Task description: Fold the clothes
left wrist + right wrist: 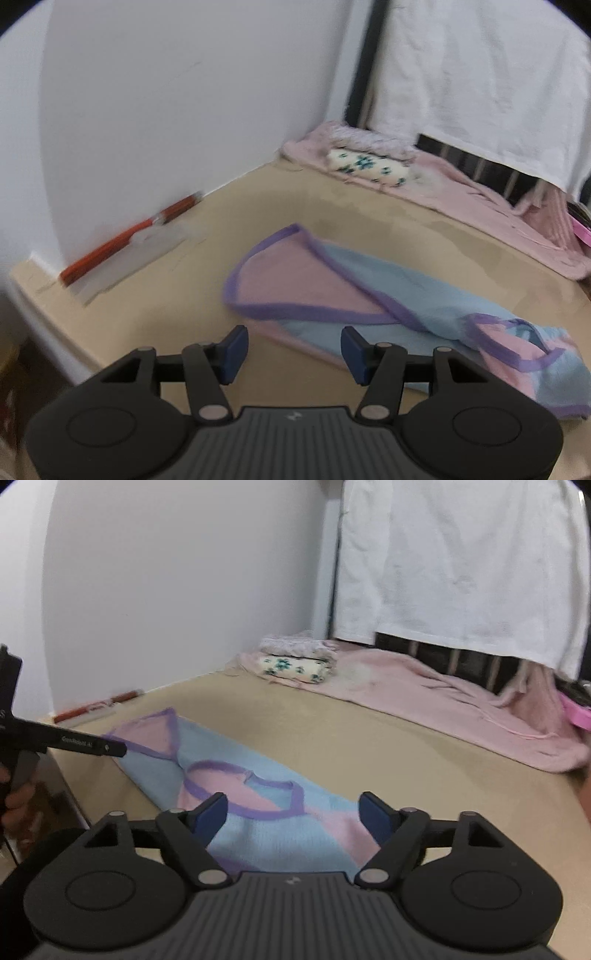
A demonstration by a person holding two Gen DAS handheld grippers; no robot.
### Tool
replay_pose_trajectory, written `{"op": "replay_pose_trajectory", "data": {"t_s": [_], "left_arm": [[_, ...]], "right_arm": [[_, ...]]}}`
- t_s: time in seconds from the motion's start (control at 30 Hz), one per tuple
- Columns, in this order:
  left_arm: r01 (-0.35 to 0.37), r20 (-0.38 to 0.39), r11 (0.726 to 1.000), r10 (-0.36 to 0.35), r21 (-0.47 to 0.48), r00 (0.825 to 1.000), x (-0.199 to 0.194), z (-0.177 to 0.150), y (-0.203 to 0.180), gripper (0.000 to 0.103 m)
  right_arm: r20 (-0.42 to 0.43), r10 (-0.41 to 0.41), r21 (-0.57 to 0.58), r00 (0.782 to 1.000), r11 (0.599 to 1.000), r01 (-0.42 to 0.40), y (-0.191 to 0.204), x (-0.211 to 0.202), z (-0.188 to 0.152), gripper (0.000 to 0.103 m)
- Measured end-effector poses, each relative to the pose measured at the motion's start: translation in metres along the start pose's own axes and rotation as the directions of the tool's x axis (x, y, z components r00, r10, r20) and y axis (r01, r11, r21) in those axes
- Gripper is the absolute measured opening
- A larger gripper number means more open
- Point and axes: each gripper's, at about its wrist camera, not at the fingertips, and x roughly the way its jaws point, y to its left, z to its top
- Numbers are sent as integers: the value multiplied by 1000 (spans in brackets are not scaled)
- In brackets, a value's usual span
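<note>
A pink and light-blue garment with purple trim (332,299) lies partly folded on the tan table (184,288). My left gripper (293,352) is open just above the garment's near edge, with nothing between its blue pads. In the right wrist view the same garment (258,790) stretches from the near edge towards the left. My right gripper (295,818) hangs open over its neckline end, holding nothing. The left gripper's black body (85,744) shows at the far left beside the garment's other end, with a hand on its handle; its fingertips are out of that view.
A pink towel (424,698) lies along the back of the table, with a folded floral cloth (295,669) and a pale lilac one on it. A white sheet (461,561) hangs behind. A red-orange pen-like object (129,236) rests against the white wall at left.
</note>
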Motion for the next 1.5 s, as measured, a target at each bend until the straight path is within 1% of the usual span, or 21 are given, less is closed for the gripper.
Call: {"op": "replay_pose_trajectory", "data": {"t_s": [0.17, 0.2, 0.23, 0.3, 0.33, 0.37, 0.5, 0.6, 0.7, 0.8, 0.83, 0.87, 0.9, 0.97, 1.03, 1.13, 1.3, 1.37, 1.4, 1.43, 1.5], "left_arm": [[-27, 7, 999, 27, 47, 1000, 11, 6, -4, 52], [-33, 8, 998, 32, 57, 999, 14, 8, -5, 40], [-38, 10, 997, 37, 66, 999, 16, 9, -6, 20], [-49, 13, 995, 48, 85, 999, 20, 11, -8, 10], [-54, 15, 994, 53, 94, 998, 23, 13, -9, 10], [-60, 17, 993, 59, 104, 998, 25, 14, -10, 9], [-78, 20, 987, 75, 142, 997, 36, 21, -14, 3], [-30, -35, 982, 38, 189, 999, 76, 54, -26, 1], [19, -91, 973, 2, 232, 996, 115, 87, -38, 1], [119, -149, 973, -90, 197, 985, 143, 122, -50, 3], [135, -149, 975, -109, 178, 983, 143, 129, -50, 6], [151, -152, 975, -126, 164, 980, 141, 134, -49, 8], [150, -148, 977, -128, 150, 981, 138, 135, -47, 13], [147, -145, 982, -129, 122, 981, 132, 137, -42, 25], [146, -183, 984, -126, 100, 975, 135, 128, -45, 26], [149, -213, 988, -137, 44, 967, 136, 113, -55, 26], [143, -198, 990, -140, 3, 970, 126, 98, -77, 26], [125, -189, 992, -118, 28, 975, 128, 95, -86, 18], [127, -189, 991, -117, 42, 975, 131, 95, -89, 2], [152, -192, 987, -141, 45, 971, 136, 96, -90, 1], [176, -203, 983, -163, 46, 966, 147, 103, -94, 0]], "right_arm": [[-68, 166, -109, 984, 979, -172, -17, 69, 43, 73], [-111, 223, -145, 968, 960, -238, -12, 93, 54, 70], [-158, 257, -165, 953, 945, -282, -7, 114, 61, 68], [-291, 287, -184, 913, 920, -347, 0, 161, 72, 39], [-337, 277, -196, 900, 914, -355, 1, 175, 71, 33], [-371, 266, -200, 890, 913, -357, 1, 184, 70, 33], [-379, 228, -138, 897, 945, -298, -20, 169, 53, 31], [-386, 199, -91, 901, 964, -252, -36, 157, 41, 19], [-390, 52, -60, 919, 995, -81, -43, 138, 29, 14], [-396, -114, -25, 911, 993, 114, -48, 112, 15, 16], [-398, -105, -10, 911, 994, 111, -48, 101, 9, 16], [-396, -67, 4, 916, 997, 75, -47, 92, 8, 24], [-373, -25, 13, 928, 999, 32, -47, 83, 10, 37], [-277, 19, -9, 961, 1000, -22, -53, 75, 27, 50], [-216, 78, -6, 973, 997, -82, -63, 85, 47, 50], [-235, 226, 73, 945, 974, -215, -83, 144, 82, 50], [-360, 283, 58, 889, 958, -282, -78, 249, 115, 48], [-410, 266, 27, 872, 960, -280, -70, 277, 118, 40], [-428, 262, 8, 865, 958, -286, -66, 283, 118, 20], [-443, 256, -7, 859, 957, -289, -62, 287, 118, 5], [-455, 230, -11, 860, 965, -263, -60, 288, 114, 1]]}}
